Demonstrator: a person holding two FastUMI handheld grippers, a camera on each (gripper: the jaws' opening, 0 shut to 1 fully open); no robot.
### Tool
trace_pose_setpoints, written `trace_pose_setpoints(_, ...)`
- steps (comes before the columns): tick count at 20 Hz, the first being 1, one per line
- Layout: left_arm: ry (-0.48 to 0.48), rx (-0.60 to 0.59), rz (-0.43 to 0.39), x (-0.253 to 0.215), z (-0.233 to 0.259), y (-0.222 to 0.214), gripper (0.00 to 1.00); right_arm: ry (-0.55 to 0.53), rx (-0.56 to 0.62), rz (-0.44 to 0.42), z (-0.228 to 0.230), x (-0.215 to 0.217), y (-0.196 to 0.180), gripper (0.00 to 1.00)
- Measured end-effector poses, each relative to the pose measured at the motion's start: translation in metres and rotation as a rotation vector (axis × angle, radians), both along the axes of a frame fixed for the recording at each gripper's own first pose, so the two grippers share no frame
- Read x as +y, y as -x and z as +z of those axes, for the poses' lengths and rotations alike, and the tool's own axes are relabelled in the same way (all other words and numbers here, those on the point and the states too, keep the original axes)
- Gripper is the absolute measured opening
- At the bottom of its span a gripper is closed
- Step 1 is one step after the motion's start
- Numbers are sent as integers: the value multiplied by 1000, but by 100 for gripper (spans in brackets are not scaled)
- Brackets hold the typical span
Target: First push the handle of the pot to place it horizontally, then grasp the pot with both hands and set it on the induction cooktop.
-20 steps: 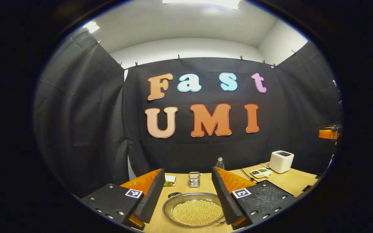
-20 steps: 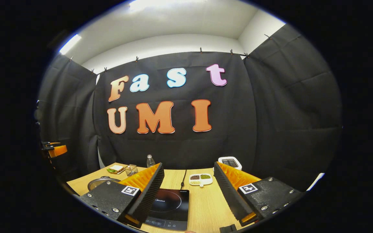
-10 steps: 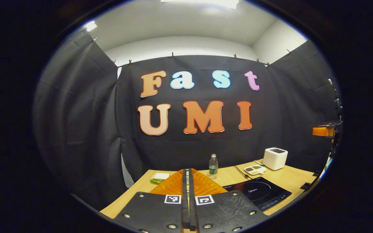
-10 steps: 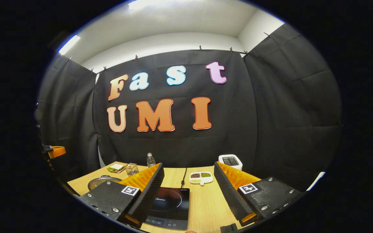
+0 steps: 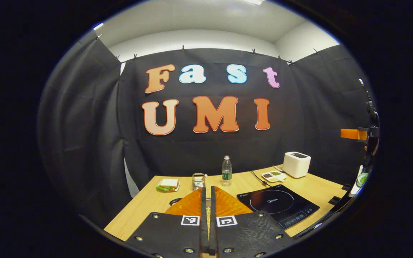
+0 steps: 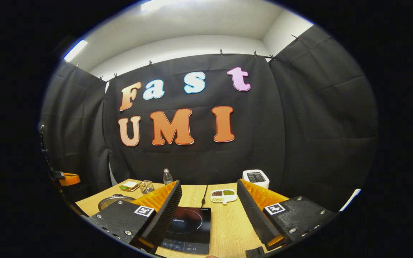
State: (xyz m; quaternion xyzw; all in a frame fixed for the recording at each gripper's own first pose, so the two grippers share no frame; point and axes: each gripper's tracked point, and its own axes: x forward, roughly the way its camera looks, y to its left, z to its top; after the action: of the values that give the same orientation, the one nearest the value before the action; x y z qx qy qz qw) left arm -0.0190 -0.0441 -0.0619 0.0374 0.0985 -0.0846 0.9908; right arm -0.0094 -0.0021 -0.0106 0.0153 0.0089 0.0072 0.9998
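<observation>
My left gripper point(image 5: 208, 190) is shut, its fingers pressed together with nothing visibly held. It hovers over the metal pot of pale beans and hides most of it; one dark pot handle point(image 5: 174, 201) pokes out on the left. The black induction cooktop point(image 5: 277, 208) lies on the table to the right. In the right gripper view the pot point(image 6: 114, 201) sits at the left, partly behind a finger. My right gripper point(image 6: 208, 200) is open above the near end of the cooktop point(image 6: 189, 227). The left gripper point(image 6: 67, 178) also shows at the far left edge there.
On the wooden table point(image 5: 145, 204) stand a water bottle point(image 5: 226, 170), a small wire basket point(image 5: 198, 181), a sandwich plate point(image 5: 167, 184), a divided dish point(image 5: 273, 175) and a white box appliance point(image 5: 296, 164). The cooktop's cord point(image 6: 204, 195) runs toward the back.
My left gripper went from open over the pot to shut, and it has pulled back and risen, so more table shows. The right gripper has barely moved.
</observation>
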Motion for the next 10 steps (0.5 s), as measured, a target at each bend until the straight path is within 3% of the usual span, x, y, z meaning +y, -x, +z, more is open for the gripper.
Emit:
trace_pose_setpoints(2,-1,38,-24,-9,-16,5,2,-3,5,1,-1,1,-2,96)
trace_pose_setpoints(5,-4,99,-46,-16,-40,12,2,-9,12,5,-3,2,-4,100)
trace_pose_setpoints(6,-6,122,-51,-18,-49,16,6,-12,16,7,-4,3,-4,96)
trace_pose_setpoints(7,-8,142,-55,-20,-57,19,2,-16,19,10,-5,4,-5,100)
trace_pose_setpoints(10,-3,206,-70,-25,-83,27,0,-36,34,19,-9,8,-6,96)
